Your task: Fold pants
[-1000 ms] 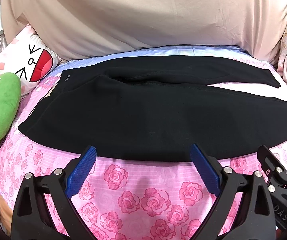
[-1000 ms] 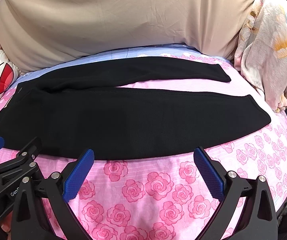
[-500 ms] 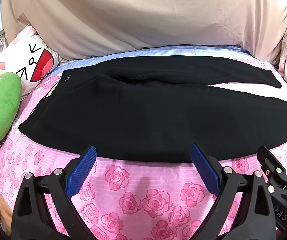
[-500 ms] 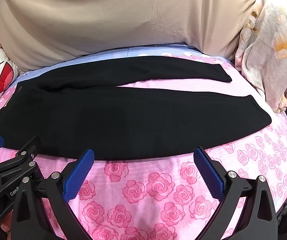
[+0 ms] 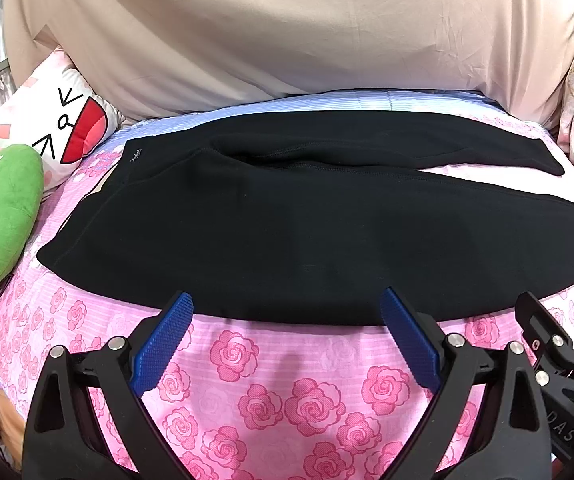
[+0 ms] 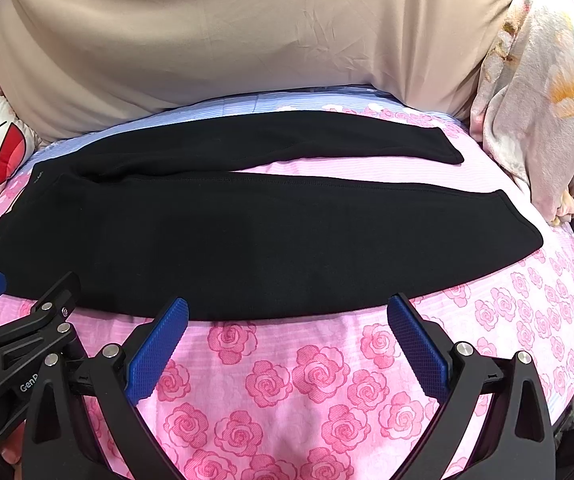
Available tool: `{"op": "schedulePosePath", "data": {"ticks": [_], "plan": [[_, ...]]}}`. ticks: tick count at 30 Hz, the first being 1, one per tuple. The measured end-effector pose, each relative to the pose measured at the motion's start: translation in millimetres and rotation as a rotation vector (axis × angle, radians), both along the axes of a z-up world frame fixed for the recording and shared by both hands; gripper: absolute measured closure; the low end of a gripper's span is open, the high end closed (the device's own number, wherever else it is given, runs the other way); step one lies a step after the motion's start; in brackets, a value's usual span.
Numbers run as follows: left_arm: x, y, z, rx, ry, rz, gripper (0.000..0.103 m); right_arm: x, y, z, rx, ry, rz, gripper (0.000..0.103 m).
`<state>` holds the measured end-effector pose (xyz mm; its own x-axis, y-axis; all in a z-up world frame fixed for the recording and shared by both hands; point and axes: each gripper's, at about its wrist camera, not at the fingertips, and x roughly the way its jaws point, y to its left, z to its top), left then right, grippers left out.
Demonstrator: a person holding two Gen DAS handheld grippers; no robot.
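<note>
- Black fabric pants point(image 5: 307, 216) lie flat across the middle of the left wrist view on a pink rose-print bedsheet point(image 5: 287, 380); the left gripper point(image 5: 287, 308), jaws wide and empty, sits low centre.
- Right wrist view: the right gripper point(image 6: 287, 312), jaws spread wide, sits bottom centre, just below the pants' point(image 6: 247, 236) near edge.

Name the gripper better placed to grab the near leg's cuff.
Right gripper: open, and the near cuff lies on its side, whereas the left gripper faces the waist end.
</note>
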<state>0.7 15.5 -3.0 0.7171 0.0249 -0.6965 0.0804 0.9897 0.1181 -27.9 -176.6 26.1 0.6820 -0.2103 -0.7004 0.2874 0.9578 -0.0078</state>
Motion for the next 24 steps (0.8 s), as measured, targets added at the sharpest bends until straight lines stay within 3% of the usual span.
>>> {"op": "schedulePosePath", "data": {"ticks": [24], "plan": [[5.1,-2.6,-4.4,0.012,0.010,0.002,0.010,8.4,-2.5,-4.1,0.002,0.015,-0.001,0.005]]}}
